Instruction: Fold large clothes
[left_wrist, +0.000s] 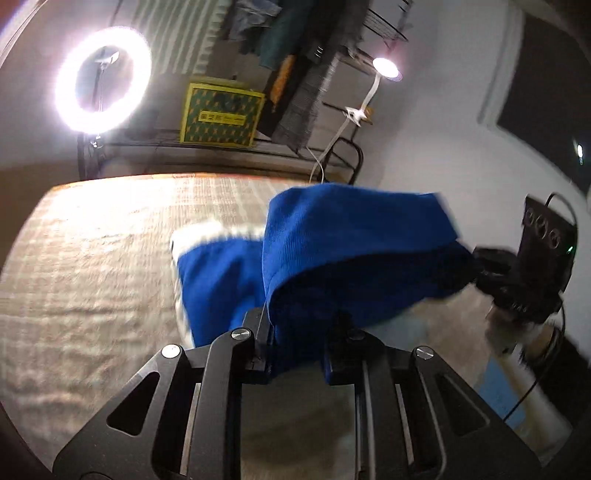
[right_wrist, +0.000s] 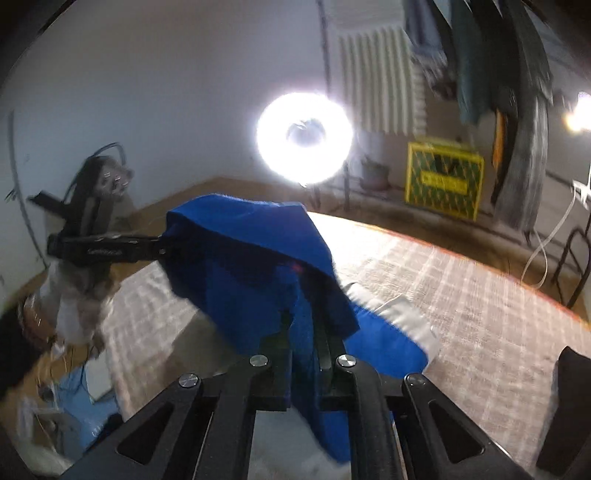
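Blue knitted garment with white trim (left_wrist: 354, 240) found partly lifted, partly lying on the pale checked bed cover (left_wrist: 92, 258); near edge raised and stretched between both tools; far portion with the white band resting flat on the cover.

Left gripper (left_wrist: 299, 332) closed on the blue cloth, fabric pinched between the black fingers; right gripper (right_wrist: 303, 343) likewise clamped on the cloth, jaws nearly together with fabric hanging through them.

Judged as the carry-over stage of a fold; advisable to keep the two held points level and evenly taut, to bring the raised edge forward over the resting portion, to line it up with the white-banded far edge before lowering, and to lay it down without dragging the lower layer into wrinkles; release only once the cloth lies flat.

Both tools angled downward toward the bed, set side by side and near each other, each visible in the other's view; images blurred, so exact grip points uncertain.
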